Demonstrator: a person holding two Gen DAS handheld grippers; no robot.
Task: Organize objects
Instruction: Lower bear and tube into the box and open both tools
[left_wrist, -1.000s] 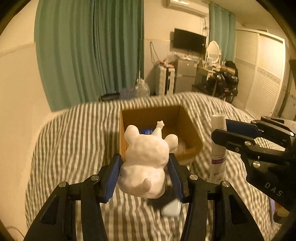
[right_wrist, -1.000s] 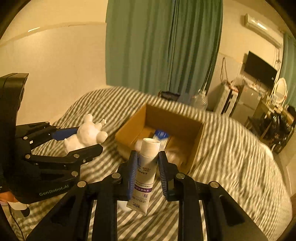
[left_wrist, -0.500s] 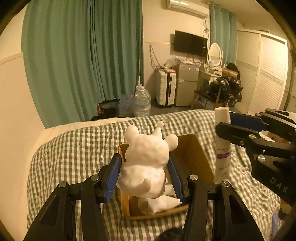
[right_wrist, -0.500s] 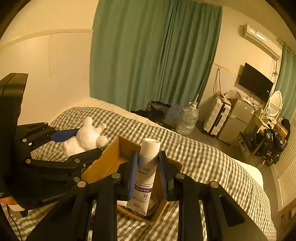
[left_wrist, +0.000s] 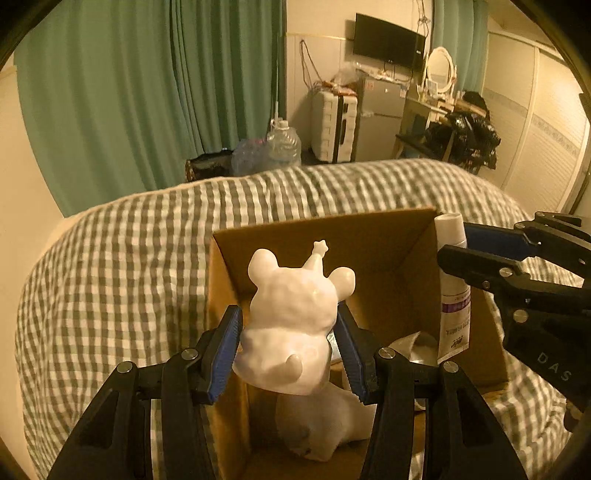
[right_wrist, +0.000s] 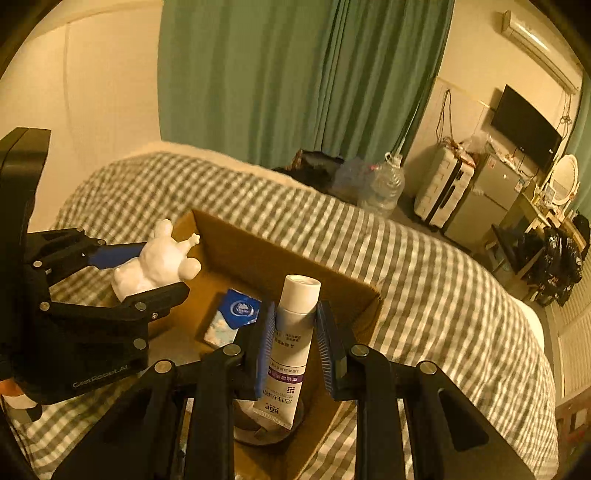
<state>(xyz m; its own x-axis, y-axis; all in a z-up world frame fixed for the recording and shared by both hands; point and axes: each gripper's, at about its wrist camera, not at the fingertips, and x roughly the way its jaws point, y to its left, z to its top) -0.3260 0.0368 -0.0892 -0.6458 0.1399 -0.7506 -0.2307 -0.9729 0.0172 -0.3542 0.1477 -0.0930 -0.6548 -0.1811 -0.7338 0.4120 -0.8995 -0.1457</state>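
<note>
My left gripper (left_wrist: 290, 345) is shut on a white animal figurine (left_wrist: 291, 317), held over the left part of an open cardboard box (left_wrist: 332, 232) on the bed. The same figurine (right_wrist: 159, 260) shows at the left of the right wrist view. My right gripper (right_wrist: 293, 341) is shut on a white tube with a purple label (right_wrist: 290, 343), held cap up over the box (right_wrist: 295, 251). In the left wrist view that tube (left_wrist: 453, 291) hangs by the box's right wall. A second white figure (left_wrist: 325, 421) and a blue packet (right_wrist: 236, 314) lie inside the box.
The box rests on a bed with a grey checked cover (left_wrist: 110, 266). A round dark dish (right_wrist: 258, 424) lies in the box's near corner. Beyond the bed are green curtains (left_wrist: 147, 92), a water jug (left_wrist: 282, 146), a white suitcase (left_wrist: 332, 125) and a small fridge.
Both grippers moved forward and down with their loads, from short of the box to directly above its opening. The box looks larger and nearer. Neither grip changed.
</note>
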